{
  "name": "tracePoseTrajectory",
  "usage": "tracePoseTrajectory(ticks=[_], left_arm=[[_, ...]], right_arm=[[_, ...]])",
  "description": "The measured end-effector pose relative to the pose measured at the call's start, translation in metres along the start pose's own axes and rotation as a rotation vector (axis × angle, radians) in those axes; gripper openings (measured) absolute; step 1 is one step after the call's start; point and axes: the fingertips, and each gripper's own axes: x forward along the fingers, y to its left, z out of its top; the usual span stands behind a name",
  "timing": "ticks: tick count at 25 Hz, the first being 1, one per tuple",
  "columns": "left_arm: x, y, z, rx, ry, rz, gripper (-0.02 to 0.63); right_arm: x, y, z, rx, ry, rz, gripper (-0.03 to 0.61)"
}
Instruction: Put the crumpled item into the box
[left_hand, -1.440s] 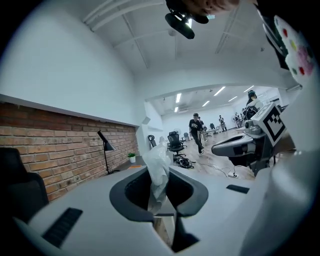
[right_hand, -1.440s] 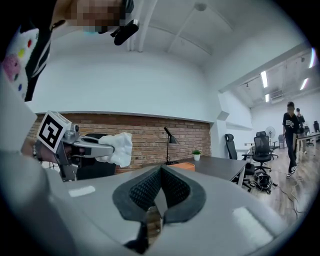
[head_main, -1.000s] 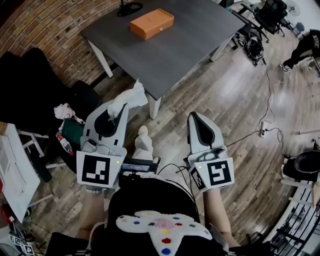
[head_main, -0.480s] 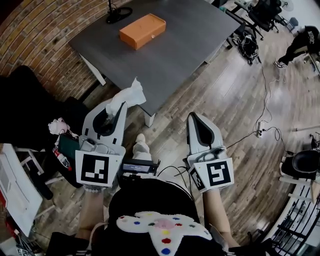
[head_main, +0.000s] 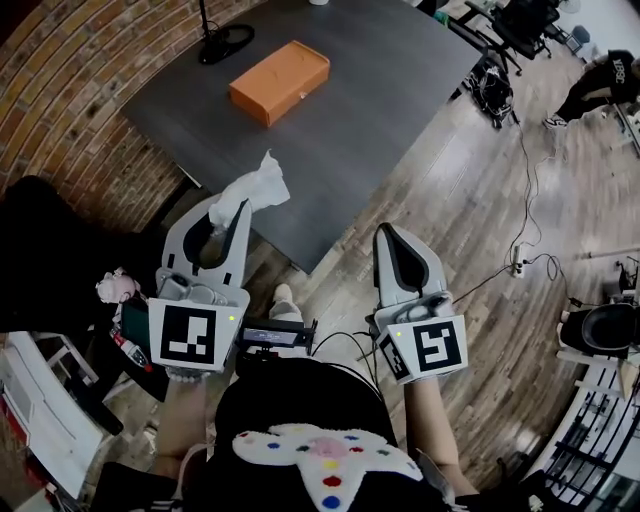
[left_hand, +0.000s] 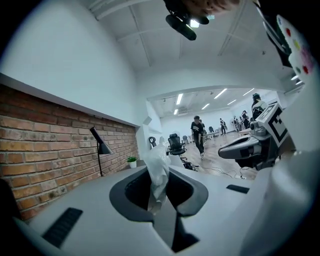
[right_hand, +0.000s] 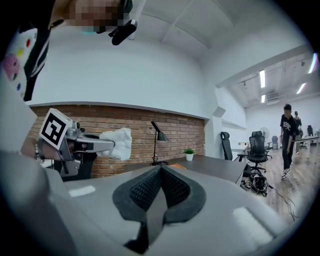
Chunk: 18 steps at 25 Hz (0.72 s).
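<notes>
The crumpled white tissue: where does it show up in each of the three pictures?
Head view: the tissue is left of centre, sticking out of the left gripper, seen against the table.
Left gripper view: tissue at centre, pinched between the jaws.
Right gripper view: tissue left of centre, against the brick wall.
Shared landmark: the black desk lamp.

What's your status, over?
Left tool shut on crumpled white item. Right tool shut, empty. Orange box on table ahead, looks closed. Nothing between.
</notes>
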Motion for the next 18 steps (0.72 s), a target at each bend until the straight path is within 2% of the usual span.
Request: tracePoseTrajectory(ticks=[6,13,18], left_arm=[[0.037,0.039,0.001,0.005,-0.003,-0.032,0.055],[0.067,0.063,-0.007,-0.006,0.006,-0.064,0.055],[0.08,0.077,-0.017,-0.016,0.028,-0.061,0.055]], right_arm=[[0.053,-0.004,0.008,0.001,0.01,-0.028,-0.006],[0.094,-0.015,0.008,-0.004,0.019,-0.056,-0.006],[0.12,-0.017,0.002,-0.018,0.042,-0.028,-0.005]])
